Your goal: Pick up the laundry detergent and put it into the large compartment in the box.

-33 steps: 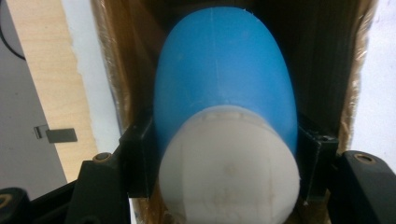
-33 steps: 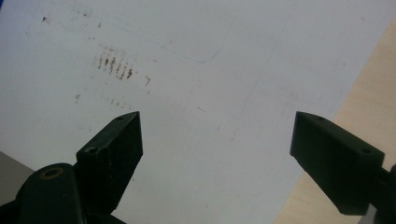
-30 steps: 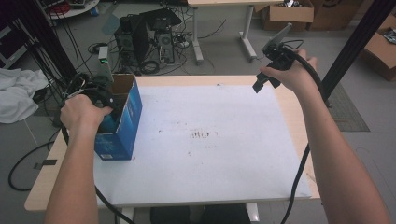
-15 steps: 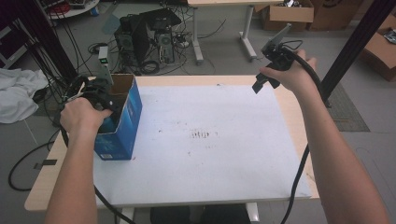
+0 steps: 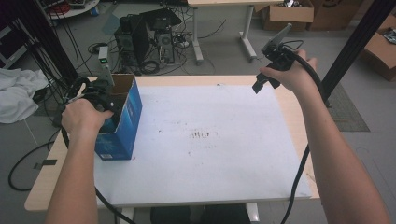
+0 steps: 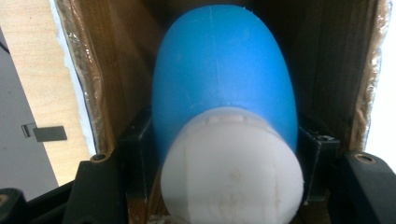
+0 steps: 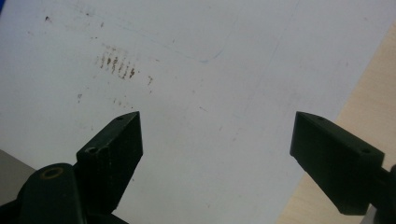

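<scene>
A blue bottle (image 6: 224, 79) with a white cap (image 6: 231, 168) sits inside an open blue cardboard box (image 5: 122, 122) at the table's left. My left gripper (image 6: 224, 149) reaches down into the box and is shut on the bottle just above its cap, one black jaw on each side. In the high view the left hand covers that gripper (image 5: 95, 95) at the box's mouth. My right gripper (image 7: 217, 144) is held open above the white table sheet, nothing between its jaws. In the high view it (image 5: 266, 81) hovers over the table's far right corner.
A white sheet (image 5: 205, 140) covers most of the wooden table (image 5: 44, 186); brown smudges (image 5: 201, 135) mark its middle. The box's brown inner walls (image 6: 102, 70) stand close around the bottle. Cables trail from both grippers. Computers and cartons stand on the floor beyond the table.
</scene>
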Demonstrator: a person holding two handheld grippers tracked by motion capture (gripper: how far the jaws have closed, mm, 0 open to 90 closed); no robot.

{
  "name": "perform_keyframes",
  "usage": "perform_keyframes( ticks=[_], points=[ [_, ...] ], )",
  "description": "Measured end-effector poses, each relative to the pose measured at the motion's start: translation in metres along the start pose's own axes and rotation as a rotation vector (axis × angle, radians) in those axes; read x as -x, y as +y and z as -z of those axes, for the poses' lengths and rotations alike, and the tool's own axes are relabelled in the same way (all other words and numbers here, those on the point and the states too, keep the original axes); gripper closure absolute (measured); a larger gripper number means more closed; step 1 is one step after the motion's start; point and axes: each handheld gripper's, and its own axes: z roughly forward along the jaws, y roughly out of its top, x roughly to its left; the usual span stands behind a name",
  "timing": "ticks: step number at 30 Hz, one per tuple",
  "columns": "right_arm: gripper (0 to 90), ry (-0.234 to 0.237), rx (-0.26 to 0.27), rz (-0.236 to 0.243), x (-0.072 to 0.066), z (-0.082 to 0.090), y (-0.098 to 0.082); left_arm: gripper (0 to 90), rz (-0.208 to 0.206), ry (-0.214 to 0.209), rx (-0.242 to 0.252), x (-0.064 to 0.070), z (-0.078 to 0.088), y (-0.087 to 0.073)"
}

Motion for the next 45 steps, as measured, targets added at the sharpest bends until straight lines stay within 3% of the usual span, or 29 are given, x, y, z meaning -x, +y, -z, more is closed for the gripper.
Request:
perform_keyframes(
  ticks=[26, 34, 39, 45],
  points=[
    [17.2, 0.005, 0.007, -0.005, 0.003, 0.001, -0.003, 36.3, 0.01, -0.02, -0.006, 0.0, -0.001, 0.0],
    [17.2, 0.008, 0.007, -0.009, 0.004, 0.001, -0.004, 27.0, 0.006, -0.011, -0.003, 0.0, 0.003, -0.002],
    [17.2, 0.006, 0.005, -0.006, 0.003, 0.0, -0.003, 21.9, -0.005, 0.023, 0.011, 0.002, 0.017, -0.005],
    [17.2, 0.008, 0.004, -0.007, 0.001, 0.0, -0.002, 20.5, -0.017, 0.033, 0.039, 0.004, 0.037, -0.009]
  ],
)
